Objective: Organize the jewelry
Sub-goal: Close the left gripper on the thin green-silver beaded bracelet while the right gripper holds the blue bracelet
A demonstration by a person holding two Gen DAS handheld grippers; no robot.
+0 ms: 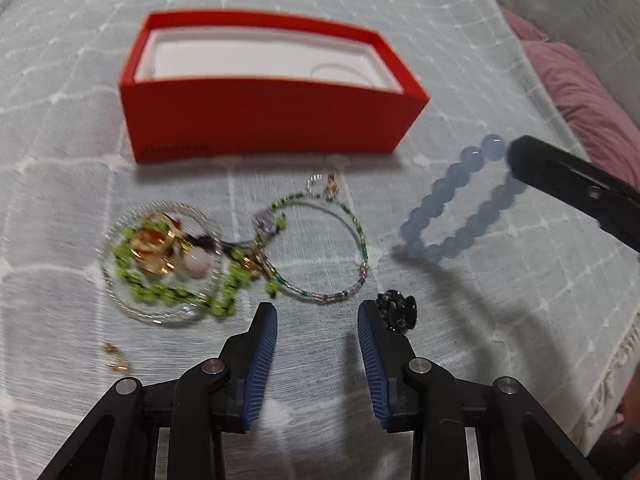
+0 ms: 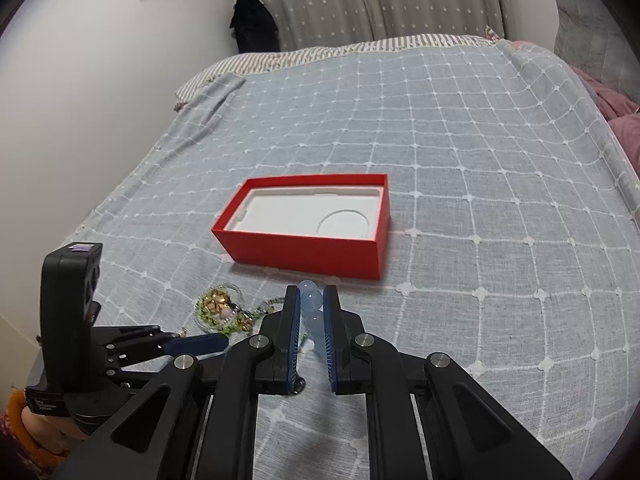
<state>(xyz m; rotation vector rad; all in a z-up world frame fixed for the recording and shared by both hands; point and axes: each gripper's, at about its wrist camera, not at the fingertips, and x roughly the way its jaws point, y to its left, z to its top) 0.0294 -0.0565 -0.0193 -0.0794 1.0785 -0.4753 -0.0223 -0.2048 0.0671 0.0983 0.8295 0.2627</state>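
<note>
My left gripper (image 1: 316, 312) hangs open just above the bedspread, with only cloth between its blue pads. Just ahead of its tips lies a thin beaded bracelet (image 1: 320, 240). It is tangled with a pile of green beads, a gold piece and a pink bead (image 1: 160, 256). A small black clip (image 1: 396, 308) lies beside the right finger. My right gripper (image 2: 311, 296) is shut on a pale blue bead bracelet (image 1: 460, 208), which dangles off the bed in front of the open red box (image 2: 300, 252). The box's white insert holds nothing.
Two small gold pieces (image 1: 116, 358) lie at the near left. A pink blanket (image 1: 580, 100) is bunched at the right of the bed. The fringed bed edge (image 1: 608, 380) runs down the right. A striped sheet (image 2: 280, 56) and a grey curtain lie beyond the box.
</note>
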